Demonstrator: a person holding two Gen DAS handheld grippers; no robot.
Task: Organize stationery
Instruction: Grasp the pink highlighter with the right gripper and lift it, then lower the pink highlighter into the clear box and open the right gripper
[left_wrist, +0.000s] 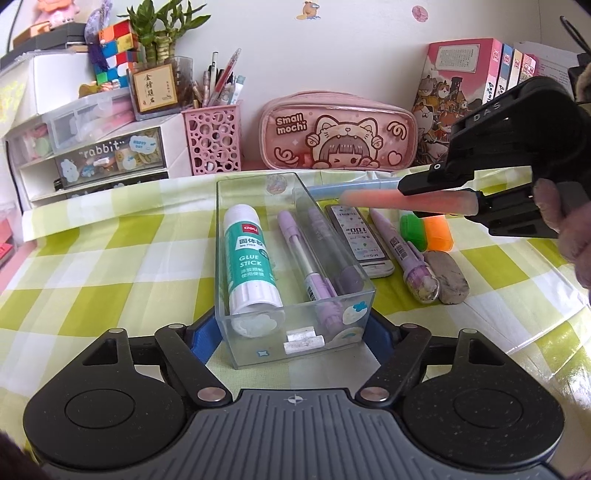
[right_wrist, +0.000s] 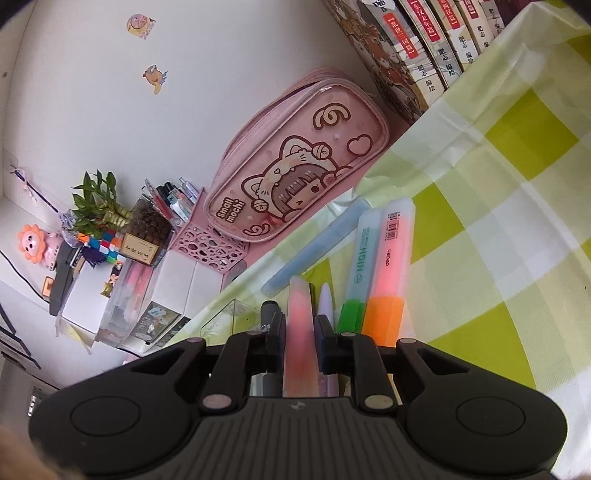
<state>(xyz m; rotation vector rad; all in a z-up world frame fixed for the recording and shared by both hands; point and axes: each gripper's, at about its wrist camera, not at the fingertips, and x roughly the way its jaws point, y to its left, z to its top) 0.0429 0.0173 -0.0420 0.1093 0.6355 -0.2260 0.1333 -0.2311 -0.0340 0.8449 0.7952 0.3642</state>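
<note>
**Highlighter clamped beside clear box**

Clenched the right tool (right_wrist: 301, 332) on a pink highlighter (left_wrist: 369, 199), fingers pressed to both its sides. Held it level and clear of the bench (left_wrist: 110, 258), free tip pointed left, just past the far right corner of the clear box (left_wrist: 258, 177).

Clenched the left tool (left_wrist: 295, 332) on the near end of that box, blue pads (left_wrist: 199, 332) against its outer walls. Kept the box flat on the green checked cloth. Saw inside it a glue stick (left_wrist: 249, 258) along the left wall, a lilac pen (left_wrist: 303, 254) in the middle and a darker pen (left_wrist: 332, 251) along the right wall.

Found more stationery loose on the cloth right of the box: a white refill case (left_wrist: 360, 240) just beside the wall, a second lilac pen (left_wrist: 402, 251), a grey eraser (left_wrist: 448, 280) at the near right. Noted a green highlighter (right_wrist: 360, 266) and an orange highlighter (right_wrist: 388, 273) side by side under the right tool, a blue highlighter (right_wrist: 317, 247) to their left.

Saw a pink pencil case (left_wrist: 340, 133) upright against the far wall, a pink pen holder (left_wrist: 214, 140) to its left.
</note>
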